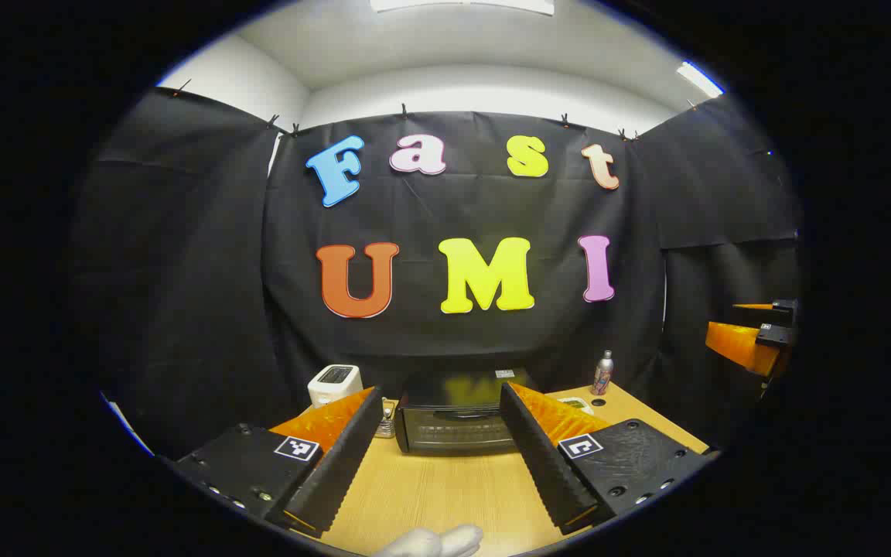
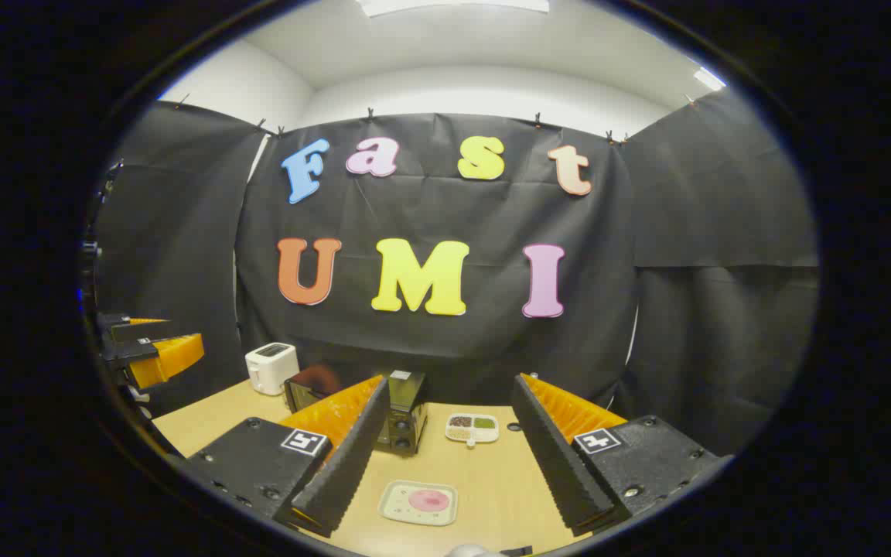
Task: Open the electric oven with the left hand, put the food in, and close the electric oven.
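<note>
The black electric oven (image 1: 453, 424) stands on the wooden table (image 1: 445, 487) with its door shut, straight ahead of my left gripper (image 1: 440, 393). That gripper is open, holds nothing and is well short of the oven. In the right gripper view the oven (image 2: 401, 418) shows from its side, partly behind one finger. A pale tray with a pink round piece of food (image 2: 419, 502) lies on the table below my right gripper (image 2: 451, 383), which is open with nothing between its fingers. Each gripper shows at the other view's edge: the right one (image 1: 755, 340), the left one (image 2: 148, 348).
A white toaster (image 1: 335, 384) stands left of the oven and a small bottle (image 1: 604, 373) at the back right. A divided dish with dark and green fillings (image 2: 472, 428) lies beside the oven. Something white and rounded (image 1: 430, 541) sits at the table's near edge.
</note>
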Tool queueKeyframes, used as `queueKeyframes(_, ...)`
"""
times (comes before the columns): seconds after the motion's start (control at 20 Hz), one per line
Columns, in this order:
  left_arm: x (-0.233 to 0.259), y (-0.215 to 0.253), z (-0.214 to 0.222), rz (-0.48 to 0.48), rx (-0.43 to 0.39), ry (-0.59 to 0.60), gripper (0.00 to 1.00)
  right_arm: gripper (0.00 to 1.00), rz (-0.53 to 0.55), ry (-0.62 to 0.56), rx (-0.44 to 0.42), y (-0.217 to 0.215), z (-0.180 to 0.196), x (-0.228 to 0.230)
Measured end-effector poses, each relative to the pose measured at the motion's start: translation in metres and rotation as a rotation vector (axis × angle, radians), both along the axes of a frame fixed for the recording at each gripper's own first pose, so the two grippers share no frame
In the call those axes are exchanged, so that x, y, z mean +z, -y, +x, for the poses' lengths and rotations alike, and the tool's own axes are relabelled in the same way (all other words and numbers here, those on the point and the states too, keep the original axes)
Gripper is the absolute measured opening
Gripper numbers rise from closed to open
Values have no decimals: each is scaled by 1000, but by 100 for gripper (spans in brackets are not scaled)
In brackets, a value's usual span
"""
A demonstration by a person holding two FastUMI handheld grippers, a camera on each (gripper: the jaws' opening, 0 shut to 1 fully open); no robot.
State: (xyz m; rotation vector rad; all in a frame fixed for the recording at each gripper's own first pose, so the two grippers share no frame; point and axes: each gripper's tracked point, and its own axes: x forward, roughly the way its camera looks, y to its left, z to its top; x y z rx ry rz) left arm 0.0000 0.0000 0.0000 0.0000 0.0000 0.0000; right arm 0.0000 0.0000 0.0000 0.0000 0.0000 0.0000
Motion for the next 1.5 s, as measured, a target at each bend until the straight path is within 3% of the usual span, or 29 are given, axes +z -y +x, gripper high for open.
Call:
queueKeyframes(0.15,0,-2,1,6,-2,5,100,97,7,-1,-9,1,-1,1)
queueKeyframes(0.2,0,-1,2,5,-5,6,96,97,5,-1,-17,4,0,0)
queueKeyframes(0.4,2,2,5,4,-8,17,100,97,12,-8,-48,11,-3,-3)
queueKeyframes(0.55,3,4,7,9,-15,27,96,97,15,-7,-58,14,-7,-2)
queueKeyframes(0.6,2,6,8,8,-18,28,100,97,13,-7,-62,16,-9,-2)
queueKeyframes(0.9,-7,14,27,3,-36,25,96,97,12,-17,-74,24,-15,-5)
queueKeyframes(0.95,-9,15,34,1,-37,28,100,97,12,-20,-75,26,-16,-5)
queueKeyframes(1.05,-17,19,49,3,-39,26,96,97,12,-24,-80,28,-19,-6)
queueKeyframes(1.2,-35,28,78,-3,-52,10,100,97,10,-38,-89,37,-21,-10)
queueKeyframes(1.5,-81,41,152,-9,-56,-33,96,97,20,-78,-111,52,-18,-21)
